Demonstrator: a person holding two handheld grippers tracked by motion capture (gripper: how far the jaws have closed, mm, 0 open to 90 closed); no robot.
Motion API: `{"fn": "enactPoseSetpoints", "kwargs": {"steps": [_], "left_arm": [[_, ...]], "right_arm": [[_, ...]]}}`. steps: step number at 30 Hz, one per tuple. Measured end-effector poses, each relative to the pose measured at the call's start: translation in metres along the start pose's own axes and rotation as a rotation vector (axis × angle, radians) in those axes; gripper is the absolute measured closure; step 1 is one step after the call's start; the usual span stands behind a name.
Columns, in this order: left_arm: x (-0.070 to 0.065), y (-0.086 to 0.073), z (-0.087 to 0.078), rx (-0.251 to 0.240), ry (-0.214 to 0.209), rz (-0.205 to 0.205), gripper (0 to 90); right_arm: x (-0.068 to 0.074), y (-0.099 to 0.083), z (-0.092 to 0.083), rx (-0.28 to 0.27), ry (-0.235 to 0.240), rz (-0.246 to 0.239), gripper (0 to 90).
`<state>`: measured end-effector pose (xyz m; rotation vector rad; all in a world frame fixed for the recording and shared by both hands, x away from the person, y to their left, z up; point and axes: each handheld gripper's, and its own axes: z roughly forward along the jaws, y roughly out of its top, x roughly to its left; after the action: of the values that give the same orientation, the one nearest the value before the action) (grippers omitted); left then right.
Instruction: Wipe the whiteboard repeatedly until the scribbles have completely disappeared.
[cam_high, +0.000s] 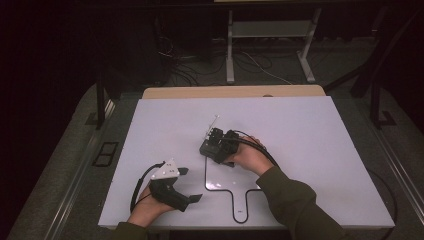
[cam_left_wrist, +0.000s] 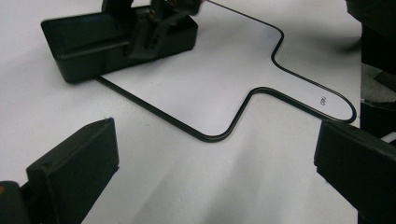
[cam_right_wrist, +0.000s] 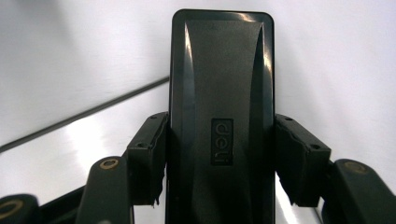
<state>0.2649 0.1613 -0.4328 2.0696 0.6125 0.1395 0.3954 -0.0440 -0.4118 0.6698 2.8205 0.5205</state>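
Right now the black box (cam_right_wrist: 219, 116) sits gripped between the right gripper's (cam_right_wrist: 219, 154) pads (cam_right_wrist: 149, 154), clamped across its narrow sides near the middle. It rests on the white board (cam_high: 310, 135) at the upper left corner of the black outline (cam_high: 227, 192) drawn there, about 11 o'clock from that outline's stem.

To do this step well, I'd keep the box level and the squeeze steady, since the pads hold smooth plastic walls and a tilt could let it slip. Any move should be slow and low over the board, lining the box's long edge up with the outline's edge.

From above, the left gripper (cam_high: 190, 185) rests near the board's front edge, at about 7 o'clock from the box; the left gripper view shows its jaws standing wide apart with nothing between them.

The right gripper view reveals a small embossed logo on the lid. The left gripper view gives the box's side wall (cam_left_wrist: 116, 42) and a tiny printed mark inside the outline's stem.
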Motion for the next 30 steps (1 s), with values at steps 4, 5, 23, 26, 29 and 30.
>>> {"fn": "enactPoseSetpoints", "kwargs": {"steps": [4,5,23,26,29,30], "left_arm": [[0.000,0.000,0.000,0.000,-0.001,0.002,0.0],[0.000,0.000,0.000,0.000,-0.001,0.004,0.0],[-0.001,0.000,0.001,0.002,-0.003,-0.002,0.0],[-0.001,0.000,0.002,0.005,-0.002,0.000,0.0],[-0.002,0.001,0.003,0.004,-0.003,-0.002,0.0],[-0.002,0.001,0.002,0.004,-0.003,-0.001,0.0]], "right_arm": [[0.001,-0.001,-0.001,0.007,0.012,0.003,39.1],[0.004,-0.002,-0.002,0.006,0.035,-0.007,39.1],[-0.028,-0.071,-0.026,0.015,0.002,0.096,39.0],[-0.037,-0.086,-0.031,0.020,-0.014,0.135,39.0],[-0.041,-0.096,-0.034,0.025,-0.026,0.155,39.0],[-0.040,-0.098,-0.035,0.026,-0.026,0.155,39.0]]}}
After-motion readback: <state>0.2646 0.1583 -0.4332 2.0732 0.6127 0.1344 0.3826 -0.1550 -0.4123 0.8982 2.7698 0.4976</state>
